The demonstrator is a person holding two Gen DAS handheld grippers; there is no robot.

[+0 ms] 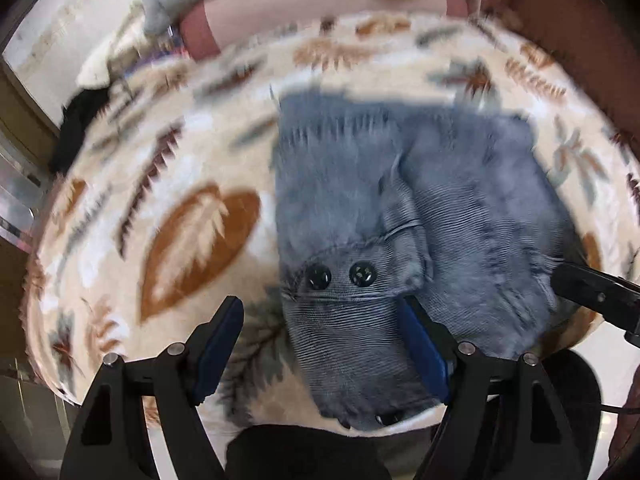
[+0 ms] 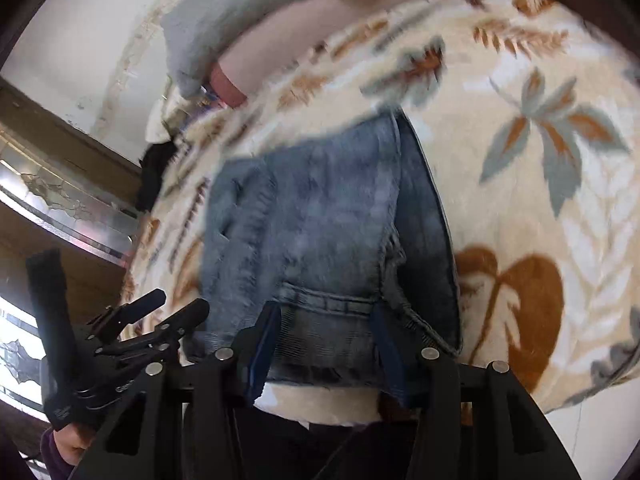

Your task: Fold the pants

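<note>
- A leaf-patterned cream blanket (image 1: 132, 184) covers the surface; at its far left edge lies a dark garment (image 1: 78, 128), partly off the blanket.
- The left gripper (image 1: 320, 344) points steeply down over the near edge, its jaws standing wide apart. The left blue pad (image 1: 218, 348) hangs over bare blanket, while the right one sits at or on the cloth; whether it touches cannot be told.
- Between those jaws lies the waistband end of the blue-grey corduroy pants (image 1: 400, 208), two black buttons (image 1: 340, 274) showing just beyond the fingertips. Nothing is clamped.
- The pants lie folded into a compact block in the middle of the blanket, running away from the camera toward a pink cushion (image 1: 320, 4) at the back.
- At the pants' right side, the tip of the right gripper (image 1: 596, 292) reaches the fabric edge.
- In its own view, the right gripper (image 2: 326, 344) has its jaws part-way apart with the pants' waistband (image 2: 328, 304) between the blue pads; whether they press on the cloth cannot be told.
- A hand (image 2: 70, 446) holds the left gripper's handle at that view's lower left.
</note>
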